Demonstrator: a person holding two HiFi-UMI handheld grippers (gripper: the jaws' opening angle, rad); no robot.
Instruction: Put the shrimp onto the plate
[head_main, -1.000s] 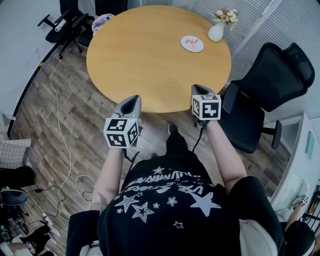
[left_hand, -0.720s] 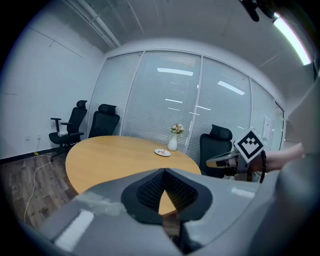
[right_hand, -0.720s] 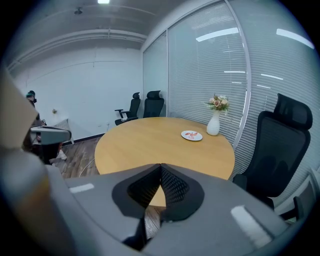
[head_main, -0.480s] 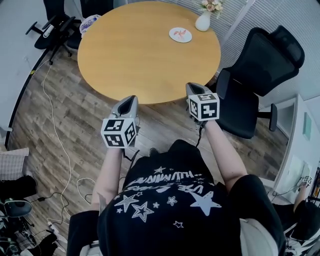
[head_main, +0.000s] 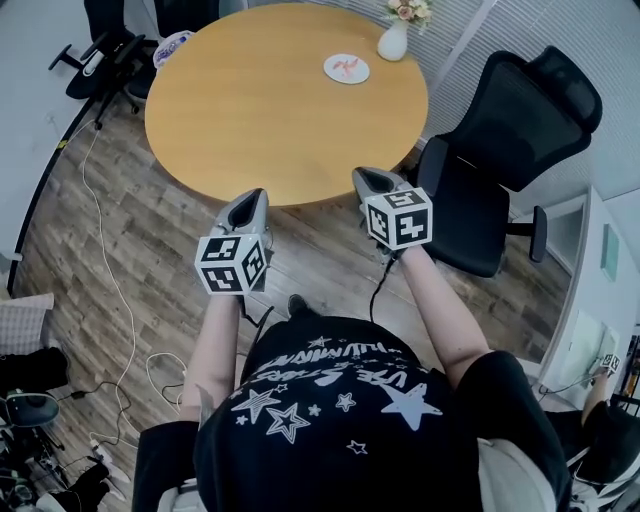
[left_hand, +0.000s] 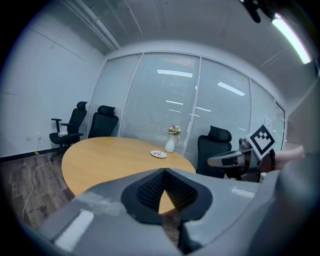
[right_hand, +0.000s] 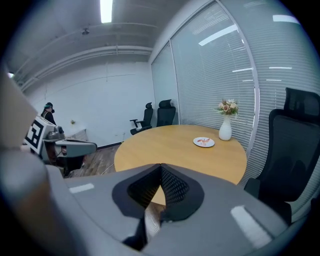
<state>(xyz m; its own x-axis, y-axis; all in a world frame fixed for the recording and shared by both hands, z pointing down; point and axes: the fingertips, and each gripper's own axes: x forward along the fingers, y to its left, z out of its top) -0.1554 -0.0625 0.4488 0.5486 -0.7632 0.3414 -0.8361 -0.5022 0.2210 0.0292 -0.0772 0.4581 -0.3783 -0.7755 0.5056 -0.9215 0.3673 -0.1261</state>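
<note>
A small white plate (head_main: 346, 68) lies at the far side of the round wooden table (head_main: 260, 120), with orange shrimp (head_main: 349, 65) lying on it. The plate (left_hand: 158, 154) shows small and distant in the left gripper view, and again as the plate (right_hand: 203, 142) in the right gripper view. My left gripper (head_main: 257, 196) hangs over the floor at the table's near edge, shut and empty. My right gripper (head_main: 362, 176) is beside it at the same edge, also shut with nothing held. Both are far from the plate.
A white vase of flowers (head_main: 393, 38) stands just beyond the plate. A black office chair (head_main: 500, 150) stands close on the right, and more chairs (head_main: 110, 40) at the far left. A cable (head_main: 110, 270) trails over the wooden floor.
In the head view the table and plate have slid up and to the left, and both grippers now sit lower against the table's near edge. Both stay shut and empty.
</note>
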